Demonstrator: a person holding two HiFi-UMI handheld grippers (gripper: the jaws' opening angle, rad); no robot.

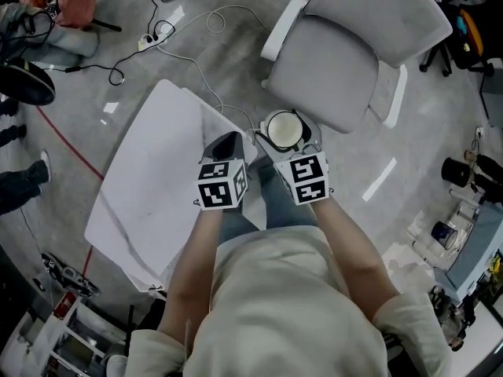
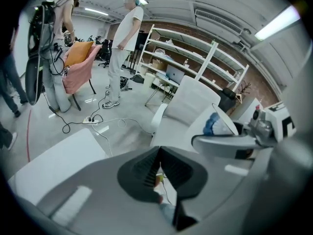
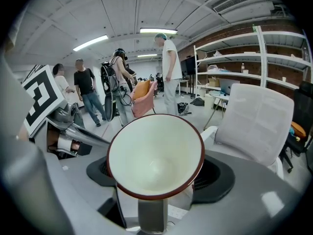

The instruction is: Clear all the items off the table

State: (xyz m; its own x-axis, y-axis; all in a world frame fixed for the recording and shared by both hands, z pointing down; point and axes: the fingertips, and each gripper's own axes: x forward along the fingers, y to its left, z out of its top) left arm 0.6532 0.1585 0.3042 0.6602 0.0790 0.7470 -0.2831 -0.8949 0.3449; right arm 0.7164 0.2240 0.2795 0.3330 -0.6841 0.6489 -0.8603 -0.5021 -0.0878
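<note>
My right gripper is shut on a white bowl with a brown rim, held just off the white table's right edge, in front of the person's body. In the right gripper view the bowl fills the middle between the jaws of the right gripper, its open side facing the camera. My left gripper sits beside it over the table's right edge. Its jaws are shut with nothing between them, as the left gripper view shows. The bowl appears there at the right.
A grey armchair stands just beyond the grippers. Cables and a power strip lie on the floor behind the table. Several people stand further off near a pink chair and shelves. Clutter lines the right side.
</note>
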